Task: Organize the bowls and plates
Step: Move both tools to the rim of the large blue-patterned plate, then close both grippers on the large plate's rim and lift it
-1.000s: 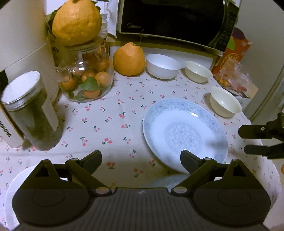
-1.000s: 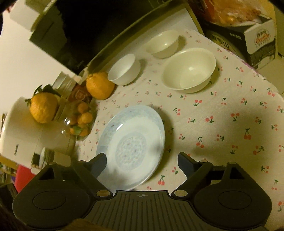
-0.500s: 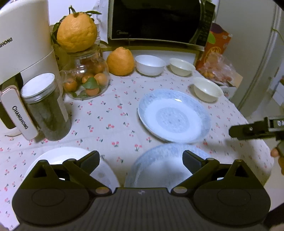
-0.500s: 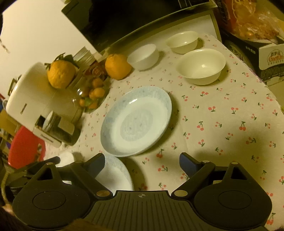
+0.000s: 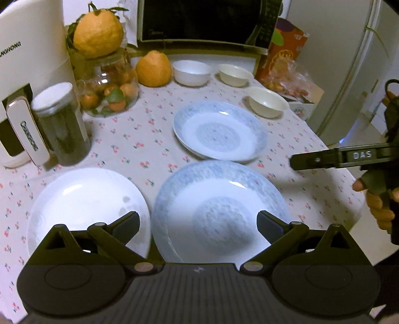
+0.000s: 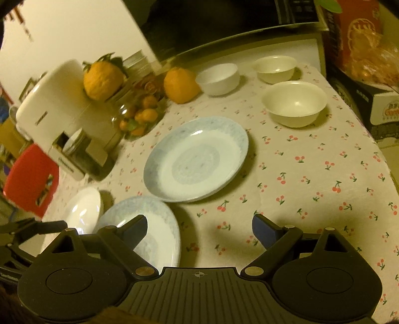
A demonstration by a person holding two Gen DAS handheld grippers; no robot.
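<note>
Two blue-rimmed plates lie on the cherry-print tablecloth: a far one (image 5: 219, 132) (image 6: 197, 159) at mid table and a near one (image 5: 219, 206) (image 6: 159, 231). A plain white plate (image 5: 84, 202) (image 6: 83, 209) lies at the near left. Three white bowls stand behind: one (image 5: 192, 72) (image 6: 217, 78) next to an orange fruit, a small one (image 5: 235, 74) (image 6: 275, 68), and a larger one (image 5: 268, 104) (image 6: 294, 103) at the right. My left gripper (image 5: 198, 224) is open and empty above the near plate. My right gripper (image 6: 199, 229) is open and empty over the cloth, and shows in the left wrist view (image 5: 324, 159).
A white appliance (image 5: 27, 74), a dark lidded jar (image 5: 62, 124), a glass jar of small oranges (image 5: 109, 84) with a big citrus on top, and another citrus (image 5: 153, 68) crowd the left back. A microwave (image 5: 207, 22) and snack boxes (image 5: 286, 52) stand behind. The table edge (image 5: 349, 199) runs along the right.
Both grippers have pulled back and up from the table. The near blue plate and the white plate have come into view. Nothing on the table has moved.
</note>
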